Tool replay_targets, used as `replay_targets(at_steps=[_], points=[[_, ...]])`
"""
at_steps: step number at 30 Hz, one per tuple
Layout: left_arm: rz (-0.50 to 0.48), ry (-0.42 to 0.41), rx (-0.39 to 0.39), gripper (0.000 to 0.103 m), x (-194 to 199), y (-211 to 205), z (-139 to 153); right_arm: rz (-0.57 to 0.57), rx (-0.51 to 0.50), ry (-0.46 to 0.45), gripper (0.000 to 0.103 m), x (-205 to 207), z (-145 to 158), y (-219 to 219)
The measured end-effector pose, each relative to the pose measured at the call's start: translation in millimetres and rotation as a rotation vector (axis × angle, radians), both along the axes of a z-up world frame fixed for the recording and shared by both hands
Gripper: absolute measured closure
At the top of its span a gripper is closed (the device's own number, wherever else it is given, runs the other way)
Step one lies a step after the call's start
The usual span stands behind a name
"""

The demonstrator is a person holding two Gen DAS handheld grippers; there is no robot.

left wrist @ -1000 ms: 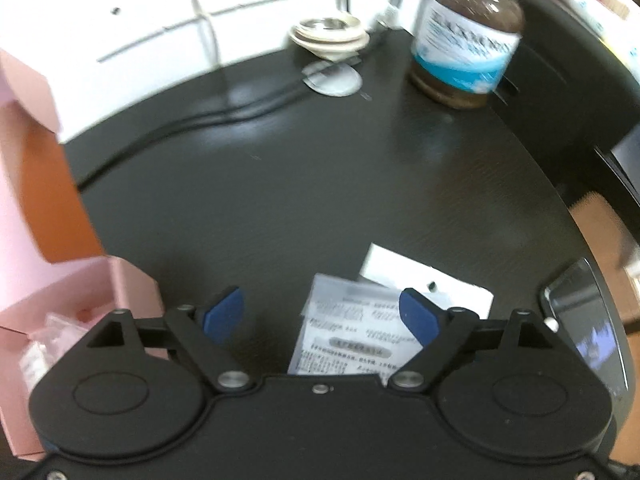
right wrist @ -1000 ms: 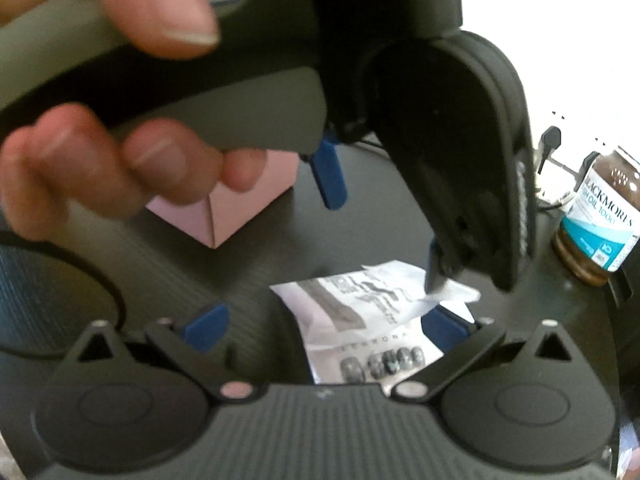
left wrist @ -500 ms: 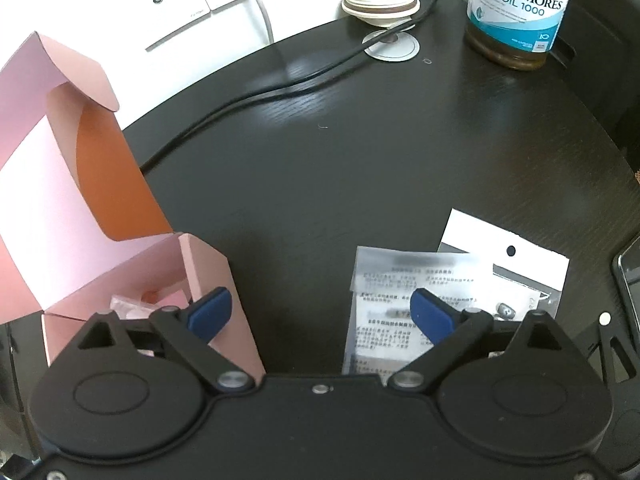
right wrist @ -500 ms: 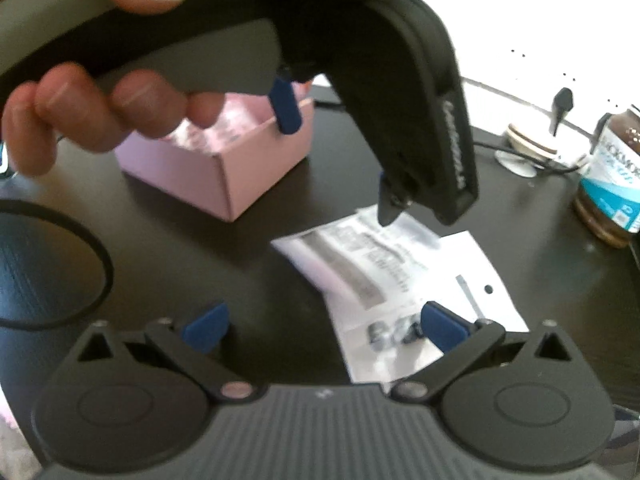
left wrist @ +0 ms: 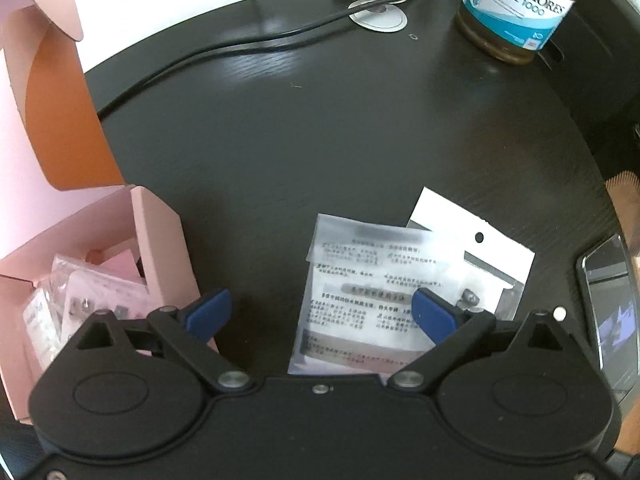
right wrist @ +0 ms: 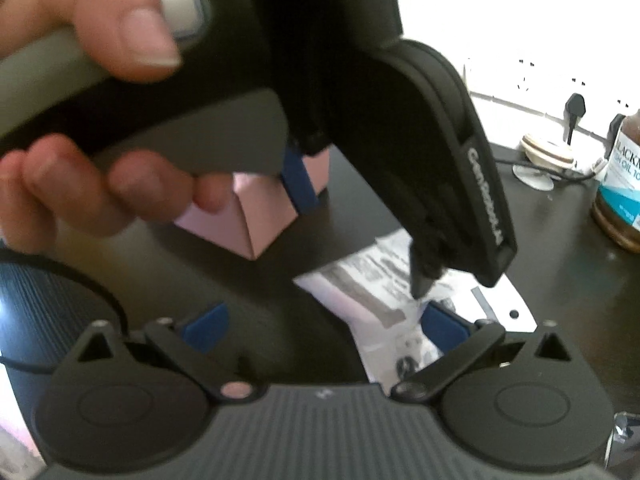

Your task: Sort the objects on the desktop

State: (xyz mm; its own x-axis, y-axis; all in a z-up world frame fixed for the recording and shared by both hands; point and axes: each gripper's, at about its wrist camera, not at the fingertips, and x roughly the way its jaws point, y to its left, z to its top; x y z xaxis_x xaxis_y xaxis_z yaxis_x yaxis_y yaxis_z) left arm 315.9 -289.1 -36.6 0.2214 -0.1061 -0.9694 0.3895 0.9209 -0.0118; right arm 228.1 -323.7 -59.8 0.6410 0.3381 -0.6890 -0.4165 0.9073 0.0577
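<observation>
Matt pink card box, glossy plastic packets, dark wood-grain table

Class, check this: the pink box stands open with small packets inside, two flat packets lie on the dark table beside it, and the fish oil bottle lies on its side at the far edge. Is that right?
Not quite. The fish oil bottle stands upright, as the left wrist view shows. The rest holds: the pink box is open with small packets inside, and two flat packets lie on the dark table beside it.
</observation>
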Motion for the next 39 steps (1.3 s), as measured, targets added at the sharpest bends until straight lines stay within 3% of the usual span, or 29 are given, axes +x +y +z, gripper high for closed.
replay_targets(at_steps=[8,14,18,25,33,36,37,39], points=[[0.04,0.036,-0.122,0.004,5.6,4.9,14.2,0.01,0.027,-0.032,0.001,4.7,4.3,-3.0],[0.047,0.114,-0.117,0.005,10.5,-2.1,0.9,0.041,-0.011,-0.059,0.001,9.6,4.2,0.5],[0.052,0.059,-0.113,0.007,13.1,-2.6,9.0,0.061,-0.032,-0.054,0.001,7.7,2.3,3.1],[0.065,0.022,-0.017,0.004,25.6,-0.8,11.5,-0.061,0.038,-0.016,0.001,4.3,0.5,-21.7],[0.168,0.121,-0.136,0.006,20.1,14.3,11.6,-0.217,-0.026,-0.014,0.001,-45.6,-13.7,-27.6],[0.256,0.172,-0.191,0.006,10.9,23.4,11.8,-0.255,-0.011,-0.008,0.001,-54.9,10.1,-14.1],[0.294,0.19,-0.215,0.009,9.0,27.4,10.5,-0.261,-0.003,-0.004,0.001,-40.6,10.0,-10.2],[0.367,0.211,-0.255,0.011,8.3,31.5,4.9,-0.266,-0.001,-0.002,0.001,-56.6,-1.6,-14.9]])
